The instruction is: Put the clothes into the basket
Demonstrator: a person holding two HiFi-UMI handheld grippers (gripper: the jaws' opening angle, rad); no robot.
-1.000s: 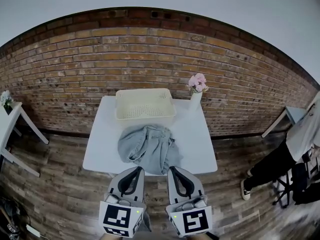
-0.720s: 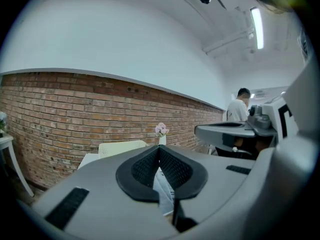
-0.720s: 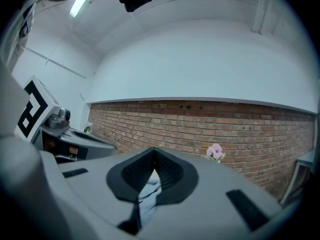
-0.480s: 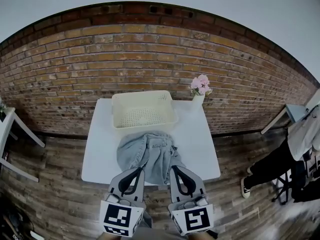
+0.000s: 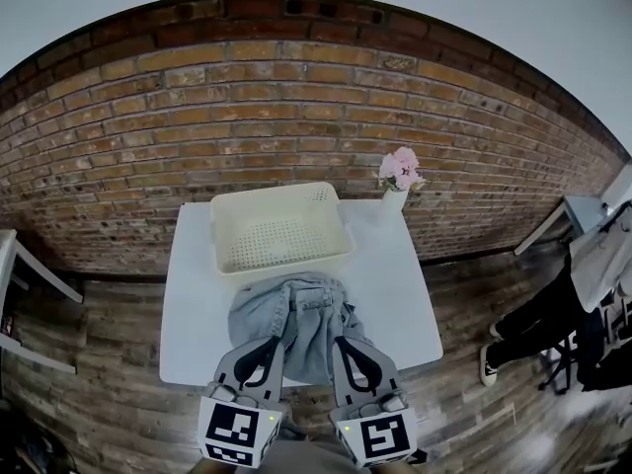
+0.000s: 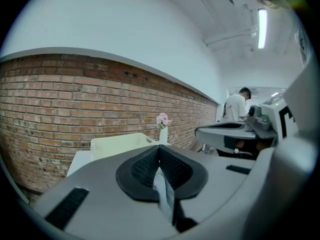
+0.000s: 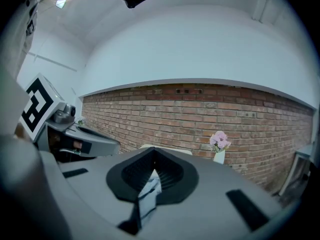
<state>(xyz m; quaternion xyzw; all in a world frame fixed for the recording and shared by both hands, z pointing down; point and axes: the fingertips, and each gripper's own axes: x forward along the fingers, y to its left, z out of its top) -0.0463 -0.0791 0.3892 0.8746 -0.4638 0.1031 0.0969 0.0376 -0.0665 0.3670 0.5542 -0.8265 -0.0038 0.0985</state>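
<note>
On the white rectangular worktop (image 5: 397, 286), in front of the red brick wall (image 5: 296, 107), we have the crumpled blue-grey heap of clothes (image 5: 293, 319) on the near half, roughly centred. It lies outside the cream perforated plastic basket (image 5: 276, 240). The heap's far edge reaches the basket's near wall, and we cannot tell whether the two touch. The basket sits at the far side of the worktop, slightly left of centre. A slim white vase (image 5: 393, 203) with pink flowers (image 5: 401, 169) stands upright just beside the basket's far right corner.

Our left gripper (image 5: 273, 341) has its jaws fully together. In the head view its tips lie over the near left edge of the heap. Its own view shows the black pads meeting in a V, with a thin blue-grey strip of cloth showing in the slit under them. We see nothing gripped, and we cannot tell whether the tips touch the cloth.

Our right gripper (image 5: 342, 341) reads the same: jaws closed tight, tips over the near right edge of the heap, the same blue-grey sliver in the slit, no hold visible.

Both grippers run side by side, near each other but apart, with their marker cubes (image 5: 237, 431) closest to the head camera.

A person (image 5: 592, 294) in dark trousers stands at the right edge on the dark wood-plank floor (image 5: 109, 334), well apart from the worktop.
</note>
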